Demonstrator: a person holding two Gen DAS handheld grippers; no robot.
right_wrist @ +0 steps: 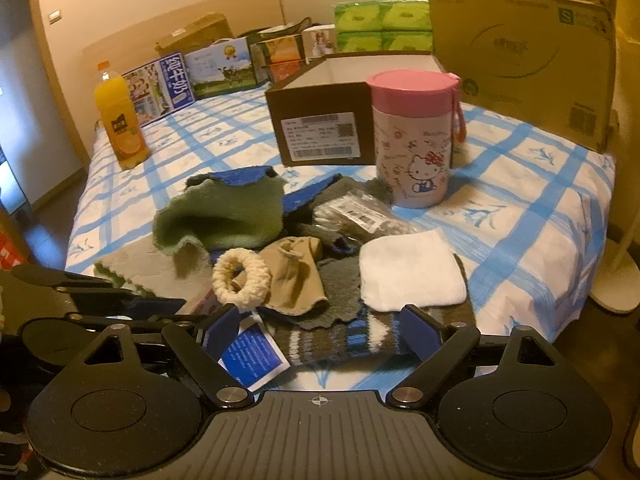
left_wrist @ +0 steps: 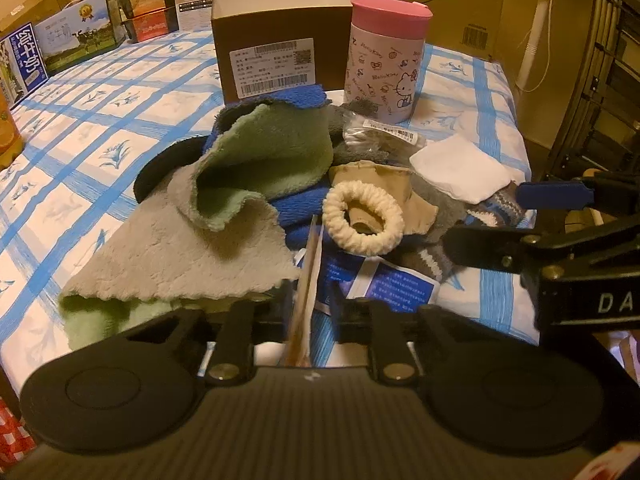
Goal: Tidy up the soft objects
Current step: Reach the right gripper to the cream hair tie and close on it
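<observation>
A heap of soft things lies on the blue-checked bed: a green-grey fleece cloth [left_wrist: 224,184] [right_wrist: 220,216], a cream scrunchie [left_wrist: 362,218] [right_wrist: 241,282], a tan pouch [left_wrist: 376,178] [right_wrist: 294,276], a white folded cloth [left_wrist: 460,168] [right_wrist: 410,274], blue cloths [left_wrist: 300,206], and a striped knit sock [right_wrist: 344,338]. My left gripper [left_wrist: 310,300] is shut on a thin flat paper packet [left_wrist: 310,280] at the heap's near edge. My right gripper [right_wrist: 322,330] is open, with the jaws on either side of the striped sock; it shows at the right of the left wrist view [left_wrist: 532,220].
An open brown shoebox [left_wrist: 276,52] [right_wrist: 320,120] and a pink-lidded Hello Kitty canister [left_wrist: 386,60] [right_wrist: 414,140] stand behind the heap. Milk cartons [left_wrist: 24,64], gift boxes and an orange juice bottle [right_wrist: 120,120] line the far left. A big cardboard box [right_wrist: 524,40] stands at the right.
</observation>
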